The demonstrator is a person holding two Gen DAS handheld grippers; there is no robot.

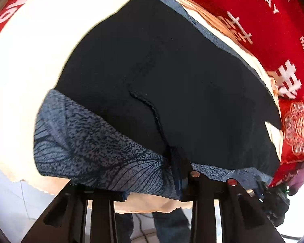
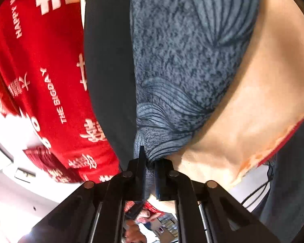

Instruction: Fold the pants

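Right wrist: gripper (image 2: pixel 150 167) jaws clamped on pants (image 2: pixel 172 70) edge.
Left wrist: gripper (image 1: pixel 152 184) jaws pinching waistband.
Advice: lift evenly, keep cloth taut.

Showed black pants (image 1: pixel 172 77) with a blue-grey leaf-veined lining (image 2: pixel 182 64), a cream sheet (image 1: pixel 36 50), and a red white-lettered blanket (image 2: pixel 46 77).

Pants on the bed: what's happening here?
A person is folding blue leaf-print pants with a black panel, spread on a cream sheet beside a red blanket. The right hand-held gripper is shut on a bunched edge of the pants. The left hand-held gripper sits at the near edge by the drawstring; its grip is unclear.
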